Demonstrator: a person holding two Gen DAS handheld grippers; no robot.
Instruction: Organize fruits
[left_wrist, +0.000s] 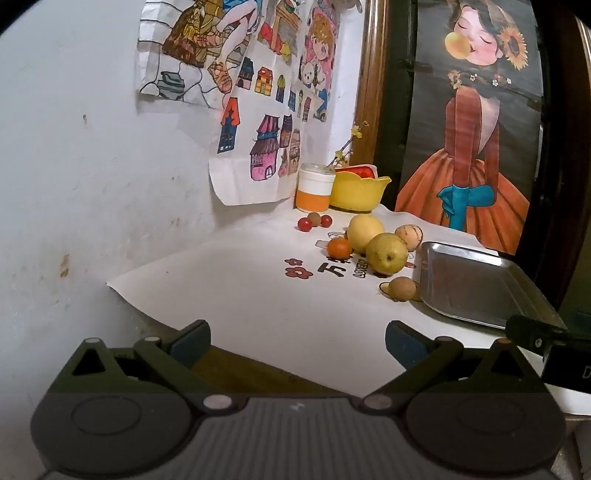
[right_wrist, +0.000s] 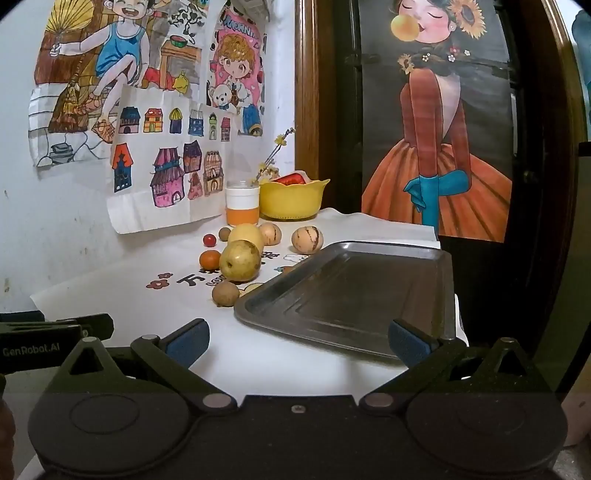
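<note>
White printed cloth (left_wrist: 258, 295) over table in a corner; kids' drawings (left_wrist: 258, 110) on wall, dress poster (right_wrist: 439, 147) behind. Fruits (right_wrist: 240, 260) loose on cloth, just left of bare tray (right_wrist: 351, 291). Yellow bowl (right_wrist: 291, 201) & cup (right_wrist: 242, 206) at back. Left gripper (left_wrist: 297, 345) & right gripper (right_wrist: 297, 343) both spread wide, nothing held.

A grey metal tray (right_wrist: 347, 295) lies on a white cloth printed with red flowers and black lettering (left_wrist: 258, 295). The large pear (right_wrist: 240, 260) is yellow-green, the small tomatoes (left_wrist: 305, 223) red, the round fruit (left_wrist: 340, 248) orange, and the egg-shaped fruit (right_wrist: 307, 239) cream with what look like dark stripes. The bowl (right_wrist: 291, 201) is yellow; the cup (right_wrist: 242, 206) white over orange.
</note>
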